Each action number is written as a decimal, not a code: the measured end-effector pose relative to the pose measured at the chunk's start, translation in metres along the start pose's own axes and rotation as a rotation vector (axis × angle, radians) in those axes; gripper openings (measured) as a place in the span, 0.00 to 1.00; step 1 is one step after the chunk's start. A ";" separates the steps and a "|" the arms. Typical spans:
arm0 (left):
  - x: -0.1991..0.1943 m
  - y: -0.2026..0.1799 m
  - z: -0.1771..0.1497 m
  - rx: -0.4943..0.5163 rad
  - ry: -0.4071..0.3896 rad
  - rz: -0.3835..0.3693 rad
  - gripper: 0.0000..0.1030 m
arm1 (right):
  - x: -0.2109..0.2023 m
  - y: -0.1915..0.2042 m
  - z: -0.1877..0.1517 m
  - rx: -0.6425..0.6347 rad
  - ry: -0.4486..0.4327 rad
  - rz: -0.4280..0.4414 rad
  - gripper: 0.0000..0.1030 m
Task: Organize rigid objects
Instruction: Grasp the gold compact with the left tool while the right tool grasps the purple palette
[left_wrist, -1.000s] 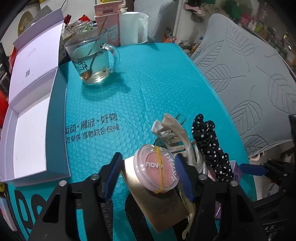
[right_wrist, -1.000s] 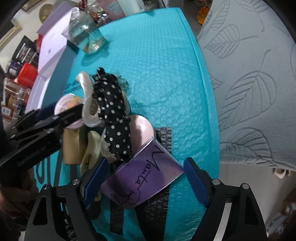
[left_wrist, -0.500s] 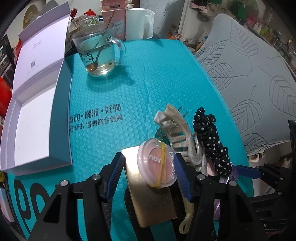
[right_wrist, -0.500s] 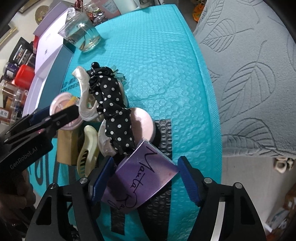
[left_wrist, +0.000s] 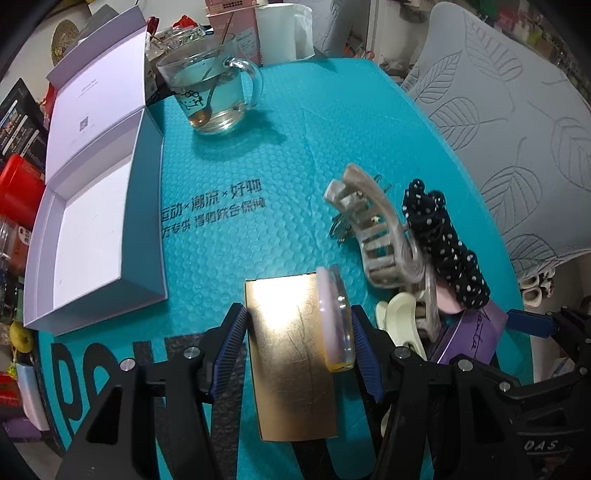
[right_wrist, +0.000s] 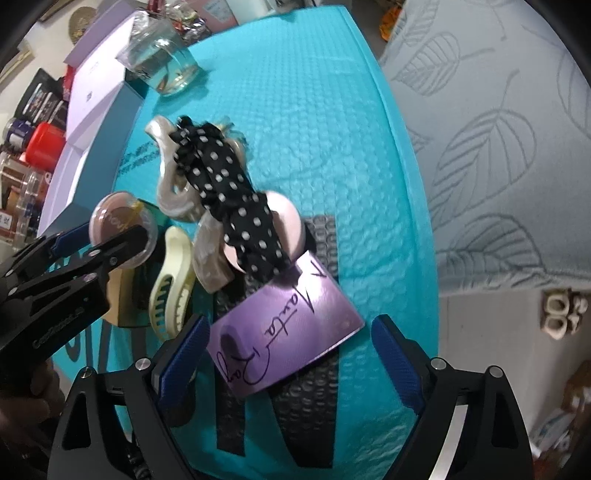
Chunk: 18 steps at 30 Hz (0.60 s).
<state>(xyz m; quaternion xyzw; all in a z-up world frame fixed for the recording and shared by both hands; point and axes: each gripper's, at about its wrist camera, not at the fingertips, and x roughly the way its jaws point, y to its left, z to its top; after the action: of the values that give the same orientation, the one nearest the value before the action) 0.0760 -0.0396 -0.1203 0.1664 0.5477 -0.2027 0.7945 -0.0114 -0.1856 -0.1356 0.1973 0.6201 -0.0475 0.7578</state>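
My left gripper (left_wrist: 297, 345) is open, its jaws on either side of a gold rectangular case (left_wrist: 291, 354). A round pink compact (left_wrist: 336, 317) with a yellow band stands tipped on edge against the right finger (left_wrist: 364, 349); it also shows in the right wrist view (right_wrist: 123, 225). My right gripper (right_wrist: 288, 354) is open around a purple card case (right_wrist: 284, 332), its jaws apart from it. Beside them lie a beige claw clip (left_wrist: 376, 236), a black polka-dot scrunchie (right_wrist: 229, 195), a cream clip (right_wrist: 171, 284) and a pink disc (right_wrist: 286, 221).
An open white box (left_wrist: 92, 236) with raised lid lies at the left on the teal bubble mat (left_wrist: 258, 155). A glass mug (left_wrist: 210, 96) with a spoon stands at the back. A grey leaf-patterned chair (left_wrist: 517, 129) is at the right.
The left gripper has moved forward over the gold case. The pink compact has tipped from lying flat to standing on edge against the right finger. The right gripper shifted slightly forward.
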 end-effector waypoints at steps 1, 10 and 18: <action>-0.004 0.002 -0.001 -0.011 -0.011 -0.004 0.54 | -0.001 0.000 0.000 0.002 -0.004 0.002 0.88; -0.021 0.007 -0.012 -0.039 -0.011 -0.030 0.54 | 0.000 0.002 0.001 0.009 0.000 0.005 0.88; -0.025 0.012 -0.016 -0.068 -0.007 -0.048 0.54 | 0.003 0.008 0.003 0.004 0.008 0.006 0.87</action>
<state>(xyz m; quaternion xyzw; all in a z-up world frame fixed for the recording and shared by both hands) 0.0613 -0.0183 -0.1023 0.1254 0.5555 -0.2034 0.7964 -0.0055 -0.1785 -0.1365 0.2011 0.6225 -0.0456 0.7550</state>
